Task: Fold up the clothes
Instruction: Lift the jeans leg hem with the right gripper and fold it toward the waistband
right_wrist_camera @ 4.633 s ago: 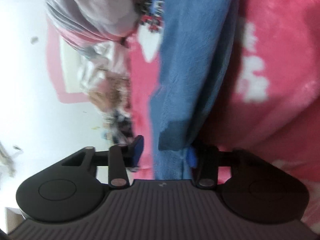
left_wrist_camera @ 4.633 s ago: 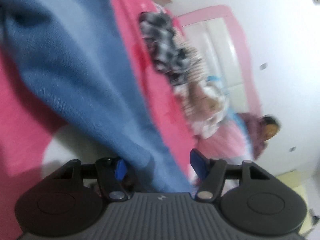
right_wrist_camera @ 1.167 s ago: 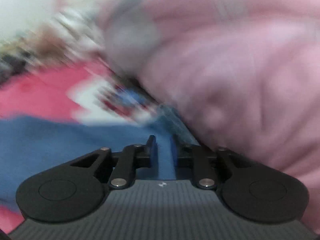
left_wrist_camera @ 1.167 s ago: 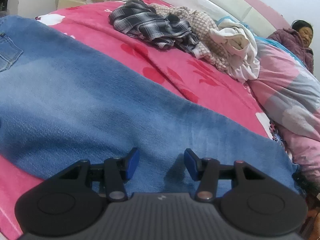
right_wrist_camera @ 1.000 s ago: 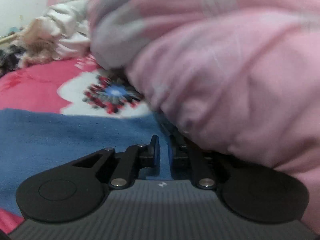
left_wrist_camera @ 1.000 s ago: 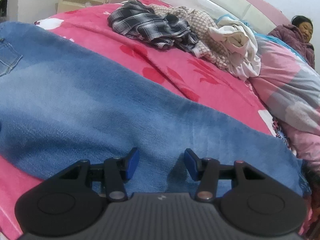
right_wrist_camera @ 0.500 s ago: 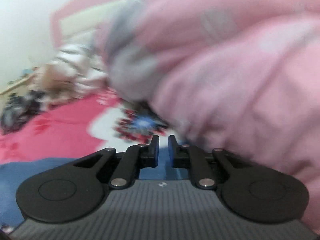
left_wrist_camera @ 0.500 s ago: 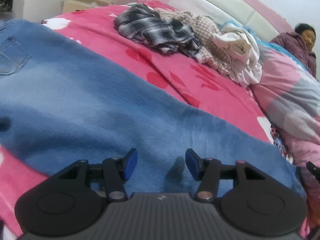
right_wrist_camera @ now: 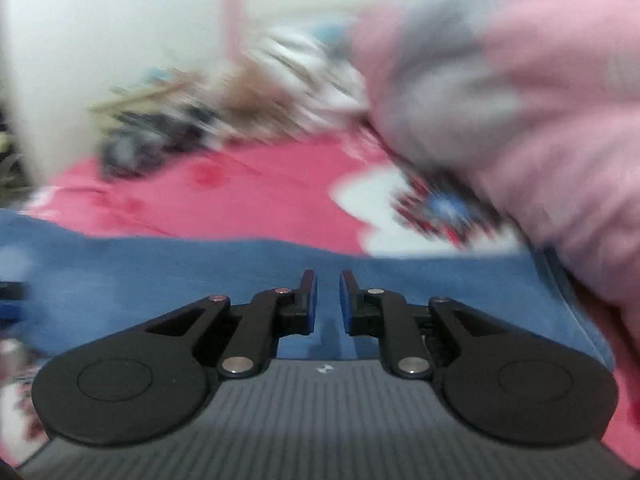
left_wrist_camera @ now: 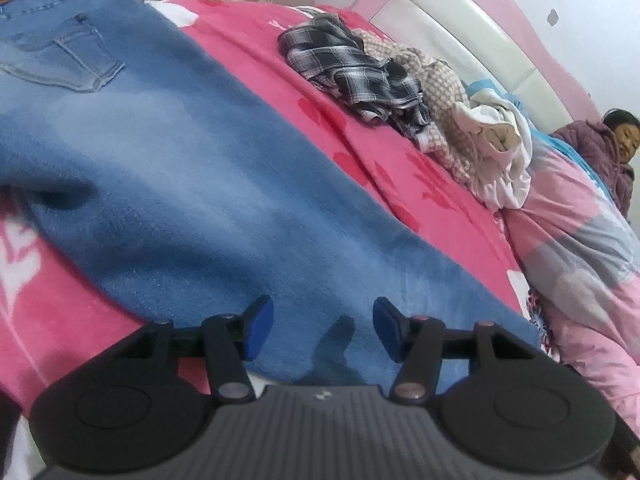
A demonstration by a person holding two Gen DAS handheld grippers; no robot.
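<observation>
1. The jeans (left_wrist_camera: 200, 184) lie spread flat across the red blanket (left_wrist_camera: 420, 184) of the bed, waistband and back pocket at the far left, one leg running toward the pink quilt (left_wrist_camera: 580, 248)
2. Judging by the thick, fuzzy denim, they look heavy and limp — no stiffness to help a fold, though not slippery and nothing fragile. A pinch near the hem or at the waistband seam should hold best; a grab mid-leg would likely just bunch the cloth
3. The left gripper (left_wrist_camera: 322, 330) hovers over the leg with jaws well apart, nothing between them
4. The right gripper (right_wrist_camera: 328, 300) has a narrow gap and its jaws are opening — nothing between them, only denim beyond
5. Hard to read: the right view is badly blurred; the leg's end slips under the quilt; the pile of other clothes (left_wrist_camera: 400, 92) is a tangle
</observation>
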